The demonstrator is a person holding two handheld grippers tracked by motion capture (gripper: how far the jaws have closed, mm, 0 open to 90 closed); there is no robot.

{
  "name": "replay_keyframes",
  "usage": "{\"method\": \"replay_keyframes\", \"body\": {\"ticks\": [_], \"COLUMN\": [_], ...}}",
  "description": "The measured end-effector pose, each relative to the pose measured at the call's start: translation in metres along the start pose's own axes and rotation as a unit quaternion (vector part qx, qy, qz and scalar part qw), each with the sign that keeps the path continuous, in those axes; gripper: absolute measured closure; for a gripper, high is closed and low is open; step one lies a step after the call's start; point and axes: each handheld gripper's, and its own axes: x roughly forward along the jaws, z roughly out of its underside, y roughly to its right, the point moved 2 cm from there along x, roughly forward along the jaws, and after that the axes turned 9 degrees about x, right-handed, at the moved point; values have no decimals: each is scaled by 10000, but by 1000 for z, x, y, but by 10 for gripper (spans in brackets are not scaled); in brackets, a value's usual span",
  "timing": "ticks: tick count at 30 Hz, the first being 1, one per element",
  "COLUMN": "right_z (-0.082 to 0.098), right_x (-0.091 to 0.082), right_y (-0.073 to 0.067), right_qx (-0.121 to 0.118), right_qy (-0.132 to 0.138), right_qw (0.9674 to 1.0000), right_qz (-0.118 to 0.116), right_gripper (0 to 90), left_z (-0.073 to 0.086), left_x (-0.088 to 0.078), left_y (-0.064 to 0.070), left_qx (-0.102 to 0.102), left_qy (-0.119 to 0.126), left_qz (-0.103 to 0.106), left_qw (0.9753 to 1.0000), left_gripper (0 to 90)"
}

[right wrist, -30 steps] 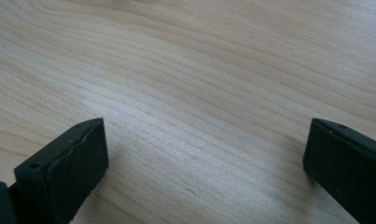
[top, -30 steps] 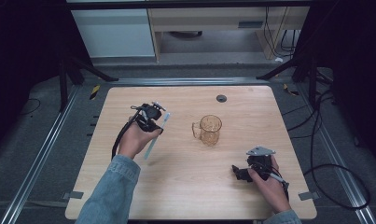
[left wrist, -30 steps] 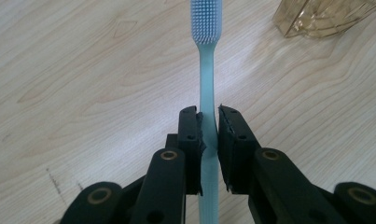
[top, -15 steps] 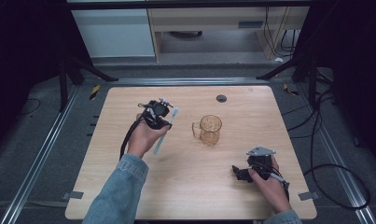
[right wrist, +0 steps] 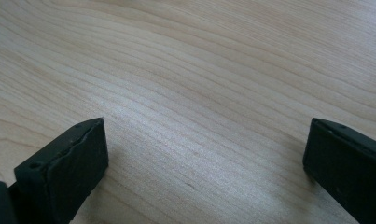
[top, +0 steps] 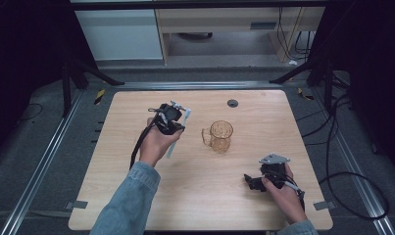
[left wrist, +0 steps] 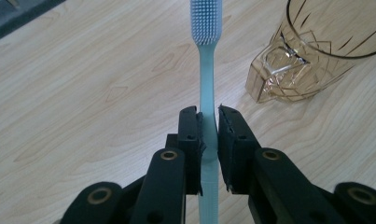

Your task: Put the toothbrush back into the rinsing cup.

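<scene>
Gripping a pale blue toothbrush (left wrist: 207, 70), the left gripper (left wrist: 208, 140) has both black jaws pinched onto the handle partway along its length. Bristle head points away from the camera in the left gripper view; the tail end of the handle runs back between the jaw arms and out the bottom edge.

High view: left gripper (top: 168, 119) sits over the middle-left of the wooden table (top: 111, 161), toothbrush (top: 178, 137) slanting from near the gripper down toward the person's side. Left hand (top: 155, 144) wraps the gripper body, denim sleeve (top: 129, 203) behind it. Can't tell from this angle whether the toothbrush clears the tabletop or touches it.

Amber clear cup (top: 220, 136) stands upright just right of the toothbrush, handle facing the left gripper. Left gripper view shows the cup (left wrist: 307, 51) near the brush head, not touching.

Right gripper (top: 258, 182) rests low at the near-right part of the table, held by the right hand (top: 283, 193), well apart from the cup. Right gripper view: jaws spread wide, bare wood grain between them.

Small dark round grommet (top: 233, 103) sits near the far edge.
</scene>
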Motion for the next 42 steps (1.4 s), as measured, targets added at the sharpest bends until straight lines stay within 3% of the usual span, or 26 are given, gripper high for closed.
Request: {"method": "replay_keyframes", "body": {"ticks": [19, 22, 35, 42], "right_z": [0, 0, 0, 0], "right_x": [0, 0, 0, -1], "right_y": [1, 1, 1, 1], "right_qx": [-46, -50, -51, -52], "right_qy": [-5, -5, -5, -5], "right_qw": [10000, 10000, 10000, 10000], "right_qz": [-40, -42, -41, -43], "right_gripper": [4, 4, 4, 4], "left_z": [-10, -13, -18, -20], "left_x": [-1, -2, -6, -8], "left_y": [11, 13, 18, 22], "left_qx": [42, -16, -41, -79], "left_qy": [403, 635, 979, 1273], "left_qz": [-254, -366, -562, -657], "left_qw": [9989, 9973, 9936, 9896], "left_gripper": [790, 790, 790, 790]}}
